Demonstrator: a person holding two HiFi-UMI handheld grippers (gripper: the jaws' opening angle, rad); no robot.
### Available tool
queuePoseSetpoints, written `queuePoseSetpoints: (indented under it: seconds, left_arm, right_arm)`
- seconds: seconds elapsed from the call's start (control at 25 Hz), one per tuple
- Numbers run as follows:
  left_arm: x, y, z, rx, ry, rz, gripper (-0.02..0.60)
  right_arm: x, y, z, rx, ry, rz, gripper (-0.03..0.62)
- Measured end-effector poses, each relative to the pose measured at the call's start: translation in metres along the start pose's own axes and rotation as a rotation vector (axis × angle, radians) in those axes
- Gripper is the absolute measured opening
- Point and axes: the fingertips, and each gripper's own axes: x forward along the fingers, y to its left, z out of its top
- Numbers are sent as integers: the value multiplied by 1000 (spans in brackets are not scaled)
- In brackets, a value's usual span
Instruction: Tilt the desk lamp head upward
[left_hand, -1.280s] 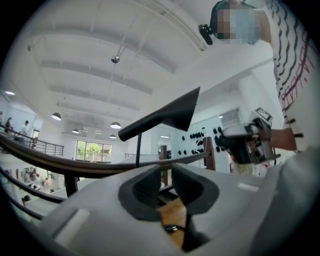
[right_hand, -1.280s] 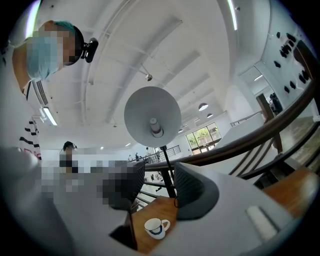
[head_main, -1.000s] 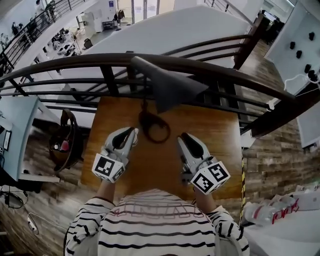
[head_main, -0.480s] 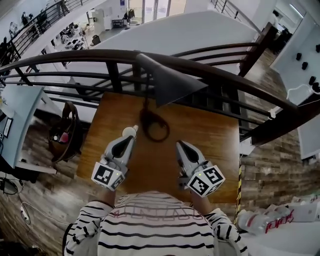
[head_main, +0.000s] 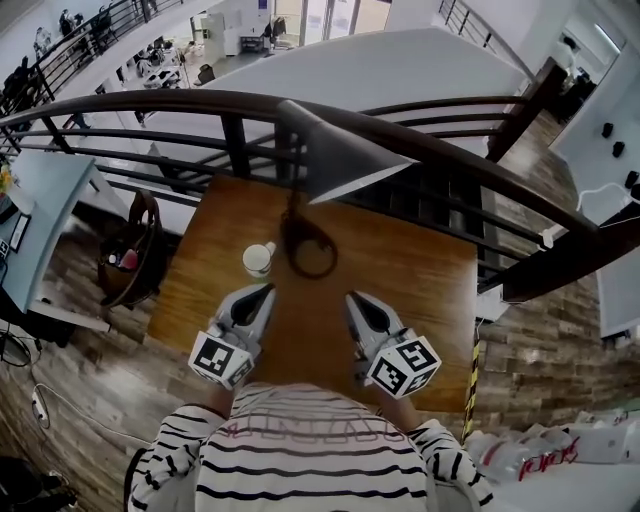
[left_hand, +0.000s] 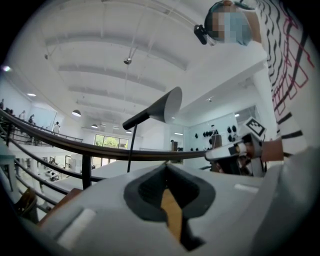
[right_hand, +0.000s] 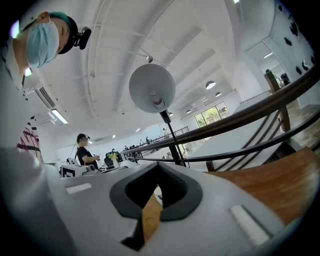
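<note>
In the head view both tools wait low at the 6 o'clock edge of the wooden table (head_main: 425, 275), the left gripper (head_main: 264, 293) toward 7 o'clock and the right gripper (head_main: 352, 298) toward 5 o'clock. Both noses point at the desk lamp, probably lined up for a reach to its shade. The lamp head (head_main: 335, 162), a smooth dark cone with a matte finish, hangs above the table's 12 o'clock side, and its wide mouth opens toward 3 o'clock. A thin stem drops from it to a flat ring base (head_main: 296, 225) on the glossy brown tabletop. A small white cup (head_main: 258, 260) stands at 9 o'clock of that base, just beside it but apart from it. A curved dark railing (head_main: 480, 170) runs behind the lamp. In the left gripper view the grey plastic jaws are clenched together with nothing between them, only a sliver of wood showing through the gap. The lamp head (left_hand: 162, 104) sits above at 12 o'clock, seen side-on and well out of reach. In the right gripper view the tongs are likewise clamped on nothing. The lamp's round pale mouth (right_hand: 152, 89) faces this camera at 12 o'clock with its bulb in the middle. The tilt looks not yet begun.
</note>
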Motion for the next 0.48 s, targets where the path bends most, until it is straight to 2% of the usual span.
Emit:
queuePoseSetpoints:
  seconds: [0.24, 0.48]
  left_arm:
    - [-9, -17, -4, 1, 11, 18, 2]
    - [-14, -23, -4, 2, 12, 21, 2]
  right_arm:
    - [-11, 3, -5, -61, 31, 2, 0]
    - [-14, 6, -5, -68, 37, 14, 0]
